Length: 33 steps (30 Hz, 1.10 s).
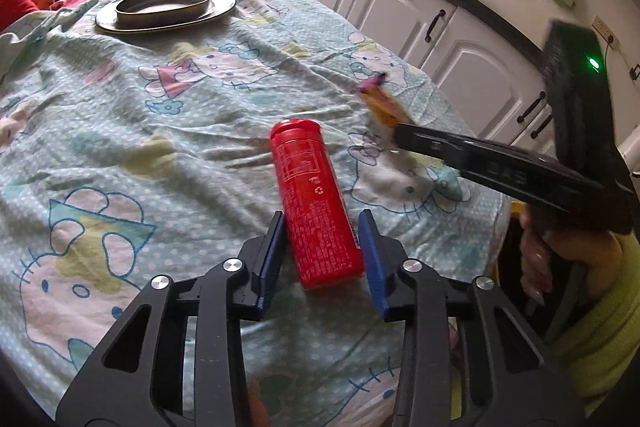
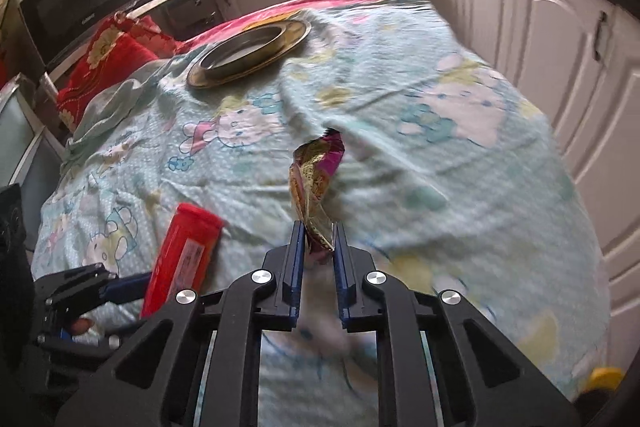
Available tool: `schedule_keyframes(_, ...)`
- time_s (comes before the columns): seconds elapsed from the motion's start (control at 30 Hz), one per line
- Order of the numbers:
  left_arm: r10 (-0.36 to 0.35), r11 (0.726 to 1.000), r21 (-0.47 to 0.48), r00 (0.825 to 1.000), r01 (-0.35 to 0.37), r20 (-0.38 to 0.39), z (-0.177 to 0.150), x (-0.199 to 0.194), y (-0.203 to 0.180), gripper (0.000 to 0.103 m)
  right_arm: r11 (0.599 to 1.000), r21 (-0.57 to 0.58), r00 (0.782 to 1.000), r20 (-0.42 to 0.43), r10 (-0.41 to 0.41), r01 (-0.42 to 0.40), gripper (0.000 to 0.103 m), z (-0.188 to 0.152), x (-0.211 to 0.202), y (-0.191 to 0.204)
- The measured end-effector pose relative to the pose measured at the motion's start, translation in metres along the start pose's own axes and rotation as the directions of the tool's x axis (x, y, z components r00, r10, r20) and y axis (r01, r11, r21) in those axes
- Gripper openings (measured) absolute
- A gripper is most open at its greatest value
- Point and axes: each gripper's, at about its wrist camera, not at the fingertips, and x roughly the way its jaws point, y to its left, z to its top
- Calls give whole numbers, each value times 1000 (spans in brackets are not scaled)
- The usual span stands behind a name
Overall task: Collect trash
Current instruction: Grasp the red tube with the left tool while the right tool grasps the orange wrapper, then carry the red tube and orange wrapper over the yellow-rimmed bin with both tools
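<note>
A red can (image 1: 314, 199) lies on its side on the cartoon-print cloth (image 1: 140, 115). My left gripper (image 1: 322, 223) is shut on the red can, one blue pad on each side of its near end. It also shows in the right wrist view (image 2: 182, 259). My right gripper (image 2: 318, 237) is shut on a crumpled gold and purple wrapper (image 2: 316, 179) and holds it above the cloth. In the left wrist view the wrapper (image 1: 380, 99) is blurred at the tip of the right gripper (image 1: 396, 131).
A steel bowl on a round metal plate (image 1: 166, 7) stands at the far end of the table. White cabinets (image 1: 400, 11) run along the right side. A red cushion (image 2: 108, 63) and a microwave (image 2: 76, 7) are at the left.
</note>
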Motion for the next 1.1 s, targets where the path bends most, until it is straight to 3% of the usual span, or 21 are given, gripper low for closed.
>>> schedule_keyframes(0.27, -39, 999, 33, 999, 38, 32, 5, -10, -15, 26, 992, 121, 994, 103, -39, 27, 12, -30, -57, -26)
schedule_keyframes(0.53, -93, 993, 85, 994, 87, 61, 11, -21, -44, 25, 982, 164, 977, 178, -121, 92, 12, -57, -114, -41)
schedule_keyframes(1.1, -215, 952, 235, 975, 195, 61, 17, -27, -128, 25, 933, 309, 932, 247, -264, 182, 12, -129, -211, -74)
